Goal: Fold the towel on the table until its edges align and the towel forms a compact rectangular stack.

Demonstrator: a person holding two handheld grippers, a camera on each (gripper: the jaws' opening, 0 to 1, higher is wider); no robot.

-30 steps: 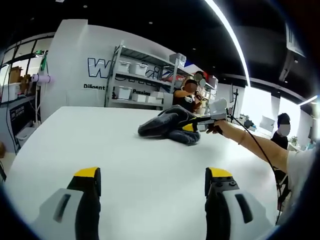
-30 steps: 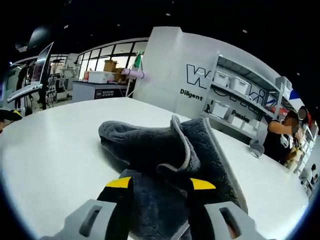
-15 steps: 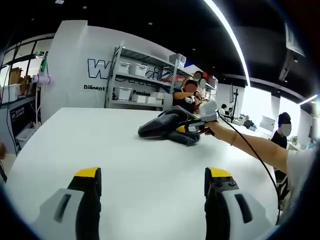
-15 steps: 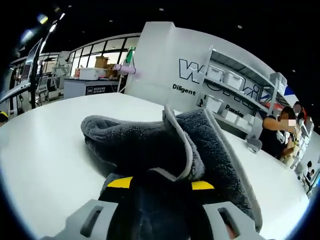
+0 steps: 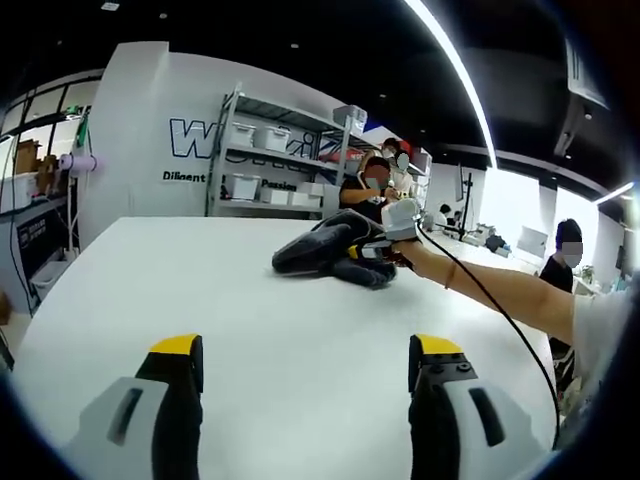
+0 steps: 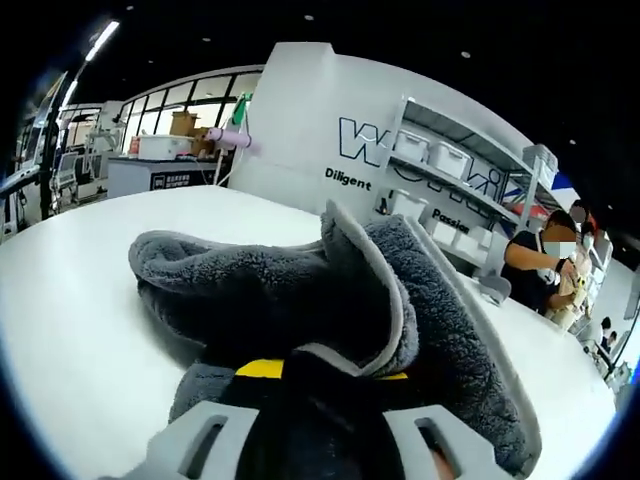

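A dark grey towel (image 6: 300, 290) with a pale hem lies crumpled on the white table (image 6: 70, 300). A thick fold of it fills the gap between the jaws of my right gripper (image 6: 328, 372), whose yellow tips press in from both sides. In the left gripper view the towel (image 5: 325, 250) is a small heap at mid-table. The right gripper (image 5: 372, 250) grips its right side, held by a person's hand on an outstretched arm. My left gripper (image 5: 306, 350) hovers well short of the towel over bare table (image 5: 200, 280), jaws wide open with nothing between them.
A metal shelf rack (image 5: 270, 150) with white bins stands past the far table edge, against a lettered white wall (image 6: 330, 120). People stand behind the table (image 5: 370, 185) and at the right (image 5: 565, 255). A black cable (image 5: 500, 315) trails from the right gripper.
My right gripper has pushed further into the towel and its jaws have drawn in on the fold. The left gripper has stayed put, still open.
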